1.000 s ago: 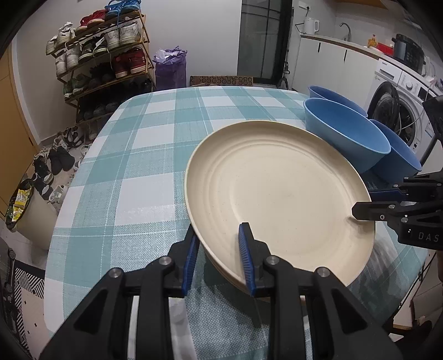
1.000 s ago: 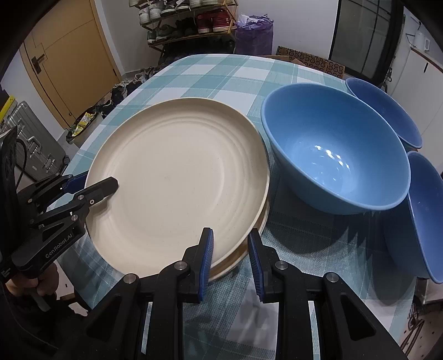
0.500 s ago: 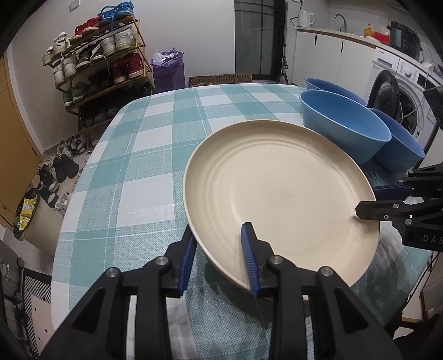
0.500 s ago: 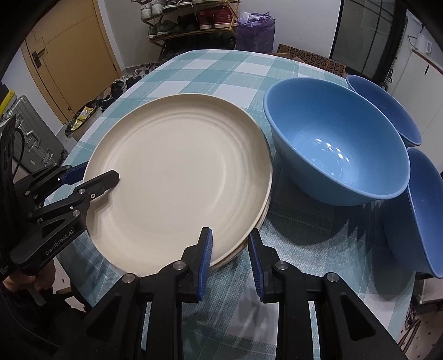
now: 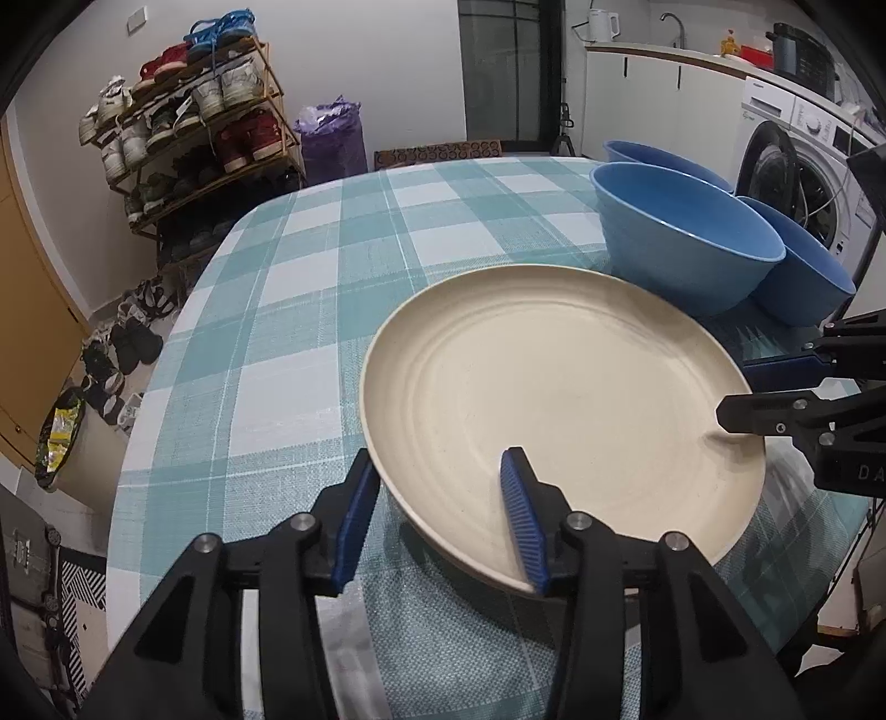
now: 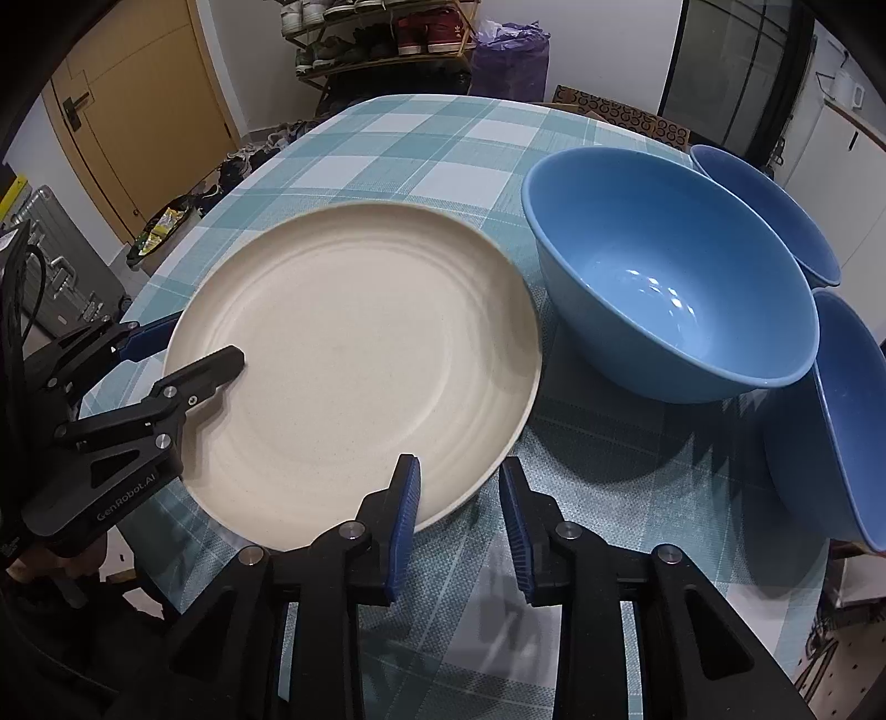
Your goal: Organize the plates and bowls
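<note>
Evidently both hand-held grippers are straddling opposite rims of the cream plate (image 5: 554, 399), left hand-held gripper (image 5: 443, 515) and right hand-held gripper (image 6: 459, 515) part-open, steadying it near the counter (image 5: 288, 310) front edge beside blue bowls (image 6: 664, 288)

This is a lived-in home, kitchen end. A washing machine (image 5: 797, 183), a counter with kettle (image 5: 603, 25) and tap, and a crowded shoe rack (image 5: 194, 127) surround the checked-cloth tabletop (image 5: 332, 288).
</note>
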Demonstrator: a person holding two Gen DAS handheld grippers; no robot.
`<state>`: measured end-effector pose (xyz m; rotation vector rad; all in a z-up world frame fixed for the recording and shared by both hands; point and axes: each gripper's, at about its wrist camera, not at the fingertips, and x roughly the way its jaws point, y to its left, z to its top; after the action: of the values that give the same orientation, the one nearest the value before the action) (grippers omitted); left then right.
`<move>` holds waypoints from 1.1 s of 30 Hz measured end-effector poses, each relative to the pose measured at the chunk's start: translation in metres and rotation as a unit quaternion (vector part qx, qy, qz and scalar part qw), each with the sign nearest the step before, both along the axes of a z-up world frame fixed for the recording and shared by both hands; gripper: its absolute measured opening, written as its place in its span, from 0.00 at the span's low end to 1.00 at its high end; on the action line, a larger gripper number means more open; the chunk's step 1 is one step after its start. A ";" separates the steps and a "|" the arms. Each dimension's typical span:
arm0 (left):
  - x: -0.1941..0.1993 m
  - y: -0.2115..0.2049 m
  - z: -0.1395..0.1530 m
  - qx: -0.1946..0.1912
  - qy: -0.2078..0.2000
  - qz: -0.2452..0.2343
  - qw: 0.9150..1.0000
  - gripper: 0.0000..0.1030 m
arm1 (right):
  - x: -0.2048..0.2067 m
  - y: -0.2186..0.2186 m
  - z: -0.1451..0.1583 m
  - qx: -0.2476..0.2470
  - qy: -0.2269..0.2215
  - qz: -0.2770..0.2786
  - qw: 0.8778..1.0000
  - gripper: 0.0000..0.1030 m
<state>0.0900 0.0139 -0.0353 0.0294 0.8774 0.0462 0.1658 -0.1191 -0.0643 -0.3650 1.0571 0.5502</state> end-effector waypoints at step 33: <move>0.000 0.021 0.032 -0.093 -0.056 0.012 0.994 1.00 | -0.005 -0.005 0.026 0.060 -0.024 0.018 0.998 0.97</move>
<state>0.0898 0.0345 -0.0038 -0.1558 0.7679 -0.0112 0.1607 -0.1244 -0.0381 -0.2922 0.9673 0.6312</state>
